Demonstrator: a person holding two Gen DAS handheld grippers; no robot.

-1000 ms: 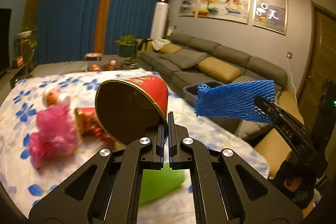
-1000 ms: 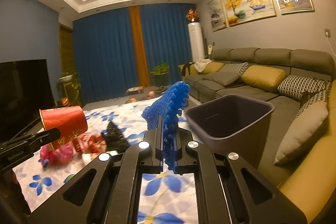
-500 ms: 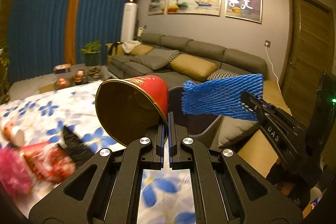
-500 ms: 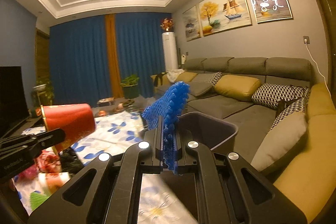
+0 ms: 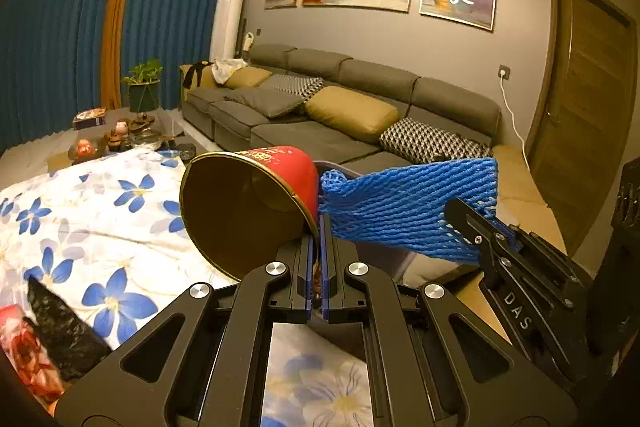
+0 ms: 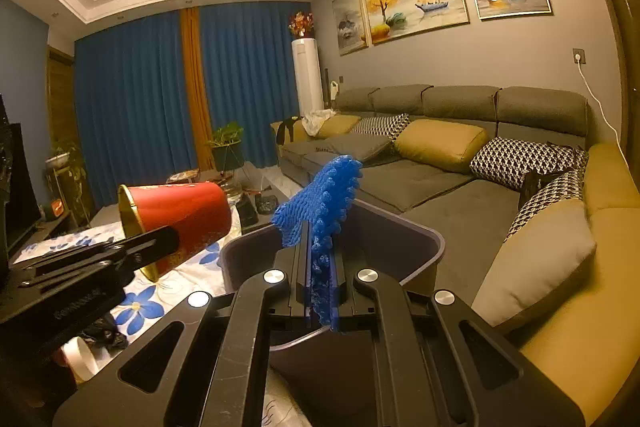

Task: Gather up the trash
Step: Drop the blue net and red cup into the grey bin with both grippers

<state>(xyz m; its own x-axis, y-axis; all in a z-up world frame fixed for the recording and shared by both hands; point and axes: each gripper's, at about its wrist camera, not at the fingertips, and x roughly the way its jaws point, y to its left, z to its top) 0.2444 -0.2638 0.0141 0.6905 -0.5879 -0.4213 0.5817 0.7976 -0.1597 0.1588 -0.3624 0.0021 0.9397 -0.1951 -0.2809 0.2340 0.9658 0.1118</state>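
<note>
While the left gripper [image 5: 319, 227] pinches one red cup [image 5: 256, 203] by its rim, the right gripper [image 6: 320, 247] clamps one blue foam net [image 6: 320, 199] near one grey bin [image 6: 400, 239], right of the floral table [image 5: 100, 227].

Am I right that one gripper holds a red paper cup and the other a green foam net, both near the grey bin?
Almost. The foam net is blue, not green; the right wrist view shows it clamped in the right gripper above the grey bin. The rest holds: the left gripper pinches the rim of the red paper cup close by.
</note>
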